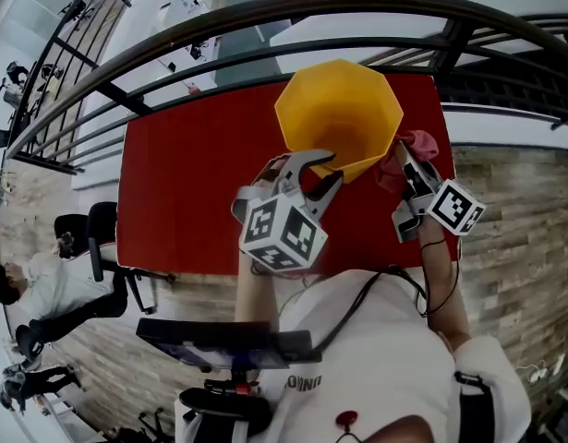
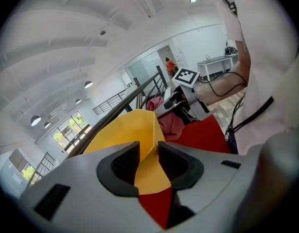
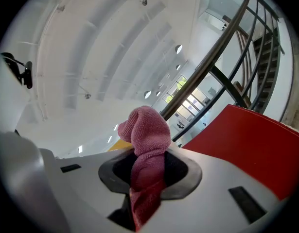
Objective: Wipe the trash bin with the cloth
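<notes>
Nearest, left claw (image 2: 147, 161), jaws apart astride the near rim of the yellow trash bin (image 1: 339, 109), unclamped; right claw (image 3: 148, 171) pinched on the pink cloth (image 3: 144, 130) beside the bin's right wall; bin upright on the red tabletop (image 1: 191, 183). For a clean wipe, likely best to steady the rim first, then press the cloth flat along the wall. No legible writing.

- Your left gripper (image 1: 322, 172): grey shell, black ribbed pads (image 2: 124, 163), black-and-white left marker cube (image 1: 284, 233)
- Your right gripper (image 1: 404, 160): matching grey shell, right marker cube (image 1: 456, 207)
- You wear a white short-sleeved shirt (image 1: 376, 340)
- Thin black cable (image 1: 425, 289) trails over your shirt
</notes>
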Demonstrator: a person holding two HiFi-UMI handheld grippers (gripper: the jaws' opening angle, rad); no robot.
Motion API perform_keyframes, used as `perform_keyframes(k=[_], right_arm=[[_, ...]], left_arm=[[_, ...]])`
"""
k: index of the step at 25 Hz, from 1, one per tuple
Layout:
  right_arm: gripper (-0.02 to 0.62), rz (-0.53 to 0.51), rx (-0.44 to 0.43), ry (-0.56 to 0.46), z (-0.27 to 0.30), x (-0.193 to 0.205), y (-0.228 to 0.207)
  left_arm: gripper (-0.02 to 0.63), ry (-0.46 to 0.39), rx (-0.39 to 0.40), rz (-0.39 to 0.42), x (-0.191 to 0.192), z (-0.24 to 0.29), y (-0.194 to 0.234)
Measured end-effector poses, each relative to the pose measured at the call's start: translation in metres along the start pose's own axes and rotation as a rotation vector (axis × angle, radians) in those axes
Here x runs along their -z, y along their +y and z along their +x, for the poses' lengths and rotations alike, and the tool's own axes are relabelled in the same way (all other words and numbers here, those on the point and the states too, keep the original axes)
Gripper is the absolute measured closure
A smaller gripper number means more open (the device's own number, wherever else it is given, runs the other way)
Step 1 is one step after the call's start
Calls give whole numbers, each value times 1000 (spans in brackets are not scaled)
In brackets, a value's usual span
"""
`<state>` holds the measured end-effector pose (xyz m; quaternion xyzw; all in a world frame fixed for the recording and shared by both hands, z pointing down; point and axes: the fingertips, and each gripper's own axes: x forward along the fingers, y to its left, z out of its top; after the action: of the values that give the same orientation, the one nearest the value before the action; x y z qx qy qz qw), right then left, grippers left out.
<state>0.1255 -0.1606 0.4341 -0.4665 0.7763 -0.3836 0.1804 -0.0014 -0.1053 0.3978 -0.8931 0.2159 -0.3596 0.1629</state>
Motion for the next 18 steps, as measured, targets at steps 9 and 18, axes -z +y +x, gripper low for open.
perform_keyframes(k=[9, 18], right_arm=[[495, 20, 59, 79, 16, 28, -31], [495, 89, 155, 154, 28, 60, -79]], left_arm=[[500, -41, -15, -38, 1, -1, 2], [499, -61, -15, -55, -1, -2, 1]])
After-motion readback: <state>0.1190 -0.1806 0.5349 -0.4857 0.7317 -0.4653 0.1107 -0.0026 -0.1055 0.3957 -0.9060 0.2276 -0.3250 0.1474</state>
